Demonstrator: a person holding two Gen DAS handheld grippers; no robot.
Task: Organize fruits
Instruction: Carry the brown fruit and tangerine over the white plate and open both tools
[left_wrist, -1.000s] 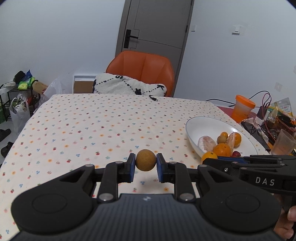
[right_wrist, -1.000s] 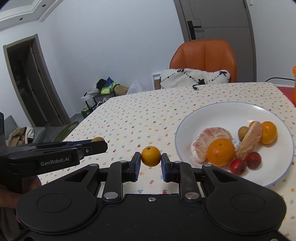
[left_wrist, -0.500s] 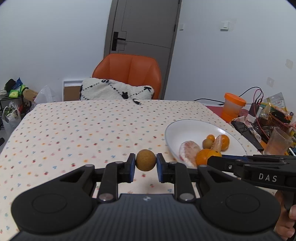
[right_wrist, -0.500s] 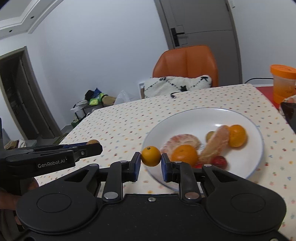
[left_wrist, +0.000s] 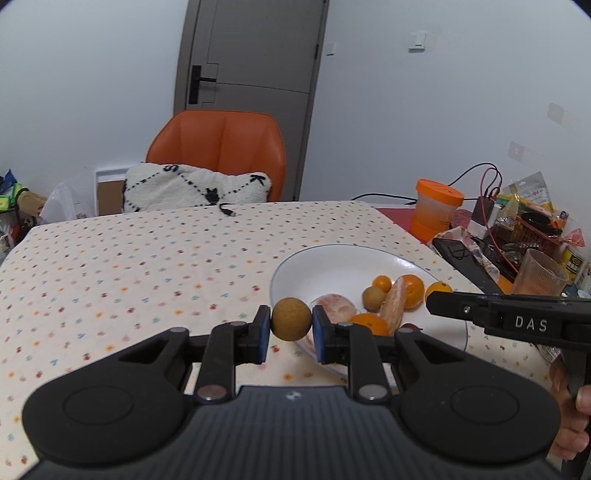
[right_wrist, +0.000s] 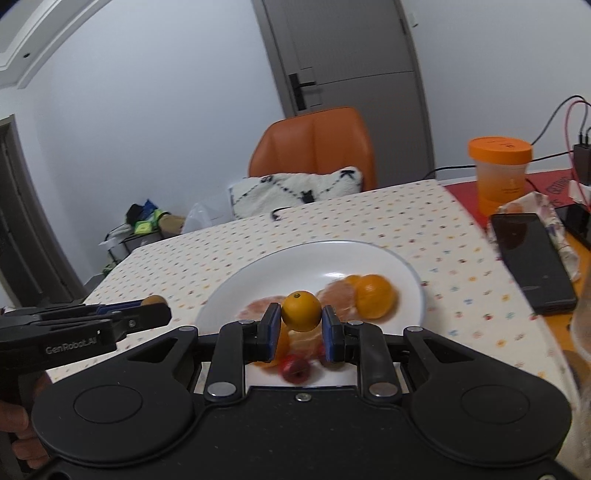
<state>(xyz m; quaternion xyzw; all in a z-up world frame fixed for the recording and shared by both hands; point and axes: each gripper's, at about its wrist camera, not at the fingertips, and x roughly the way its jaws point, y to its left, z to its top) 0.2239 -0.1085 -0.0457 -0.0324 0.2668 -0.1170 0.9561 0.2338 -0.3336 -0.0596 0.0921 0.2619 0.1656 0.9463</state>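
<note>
Spotted cloth covered the table (left_wrist: 110, 266). Nearest, the left gripper (left_wrist: 291, 325) was closed on a round brown fruit (left_wrist: 291, 324) with a rough, dull skin, at the near rim of the white plate (left_wrist: 332, 258). The right gripper (right_wrist: 301, 316) pinched a small smooth orange (right_wrist: 301, 310) above the plate, where peeled pieces and more oranges (right_wrist: 375, 295) lay.

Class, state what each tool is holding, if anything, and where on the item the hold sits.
The left tool pinches a round brown fruit across its sides. The right tool pinches a small orange across its sides.
</note>
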